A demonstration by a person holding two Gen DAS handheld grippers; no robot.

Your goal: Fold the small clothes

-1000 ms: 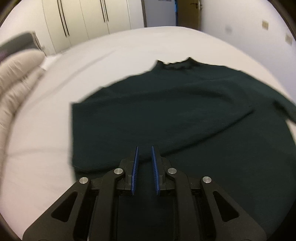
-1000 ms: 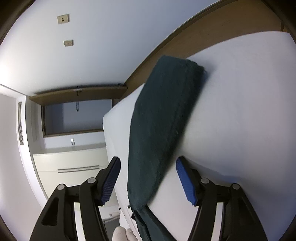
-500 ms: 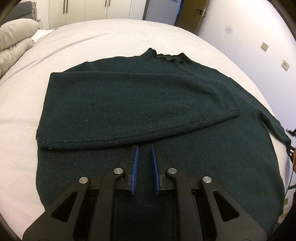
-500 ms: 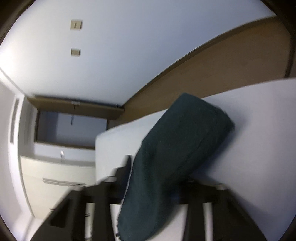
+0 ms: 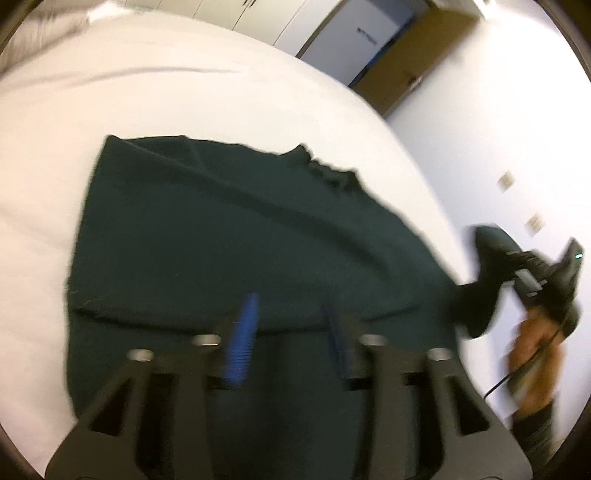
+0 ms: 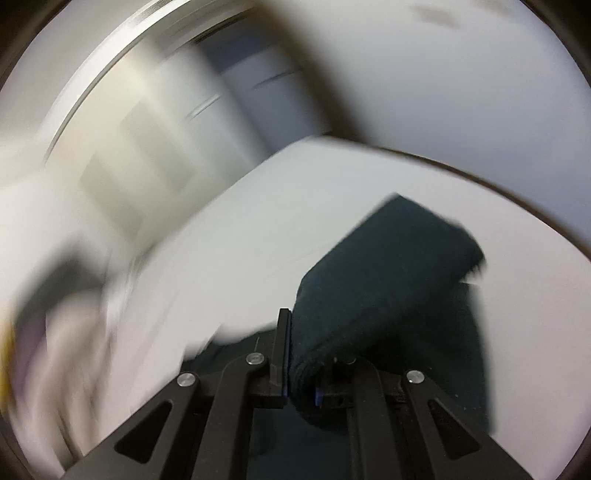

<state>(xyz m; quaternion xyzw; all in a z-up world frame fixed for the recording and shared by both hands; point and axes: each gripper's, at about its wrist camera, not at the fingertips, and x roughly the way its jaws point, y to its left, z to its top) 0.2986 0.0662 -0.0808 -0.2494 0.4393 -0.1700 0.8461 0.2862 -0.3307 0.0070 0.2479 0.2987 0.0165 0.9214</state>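
A dark green sweater [image 5: 236, 240] lies spread on the white bed [image 5: 74, 110], its left sleeve folded across the body. My left gripper [image 5: 291, 325] is open and empty just above the sweater's lower part. My right gripper [image 6: 301, 354] is shut on the sweater's right sleeve [image 6: 388, 266] and holds it lifted off the bed. In the left wrist view the right gripper [image 5: 528, 280] shows at the right edge with the sleeve end [image 5: 480, 310] hanging from it. Both views are blurred by motion.
White wardrobes [image 5: 258, 18] and a brown door [image 5: 413, 66] stand beyond the bed. A pillow [image 5: 40, 33] lies at the far left. The wall [image 5: 517, 147] with sockets is close on the right of the bed.
My right gripper has closed on the right sleeve and lifted it. My left gripper has opened and swung to the left over the sweater.
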